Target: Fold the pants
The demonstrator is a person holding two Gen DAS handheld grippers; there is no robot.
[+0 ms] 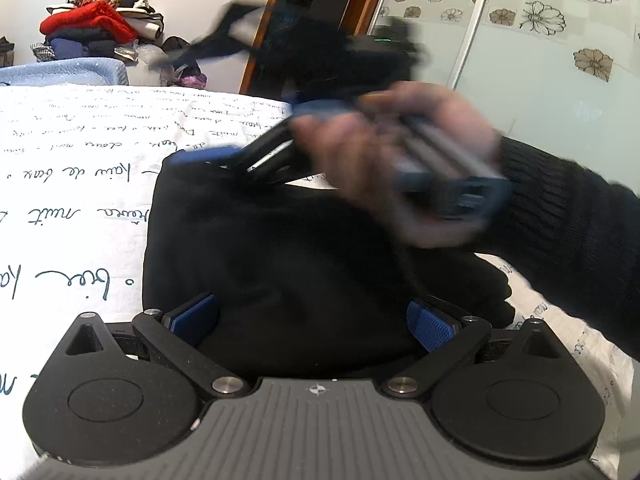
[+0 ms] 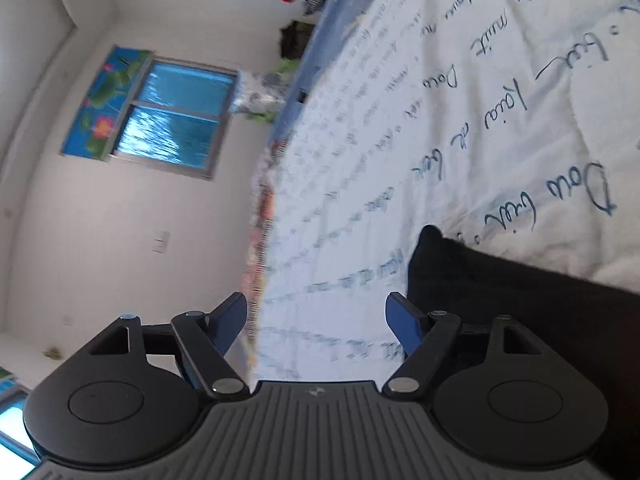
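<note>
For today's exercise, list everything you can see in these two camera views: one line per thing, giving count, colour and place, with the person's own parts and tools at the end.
pants: one, black, folded on the bed, between the left gripper's open fingers.
bedspread: one, white with dark handwriting, covering the bed.
clothes pile: one heap, red, black, white and navy, beyond the bed's far end.
blue towel: one, light blue, at the bed's far edge.
window: one, blue-tinted, on the wall.
flowered glass door: one, frosted, right background.
left gripper: one, black with blue pads, open.
right gripper: one, black with blue pads, open, empty.
hand: one, dark knitted sleeve, holding the right gripper.
</note>
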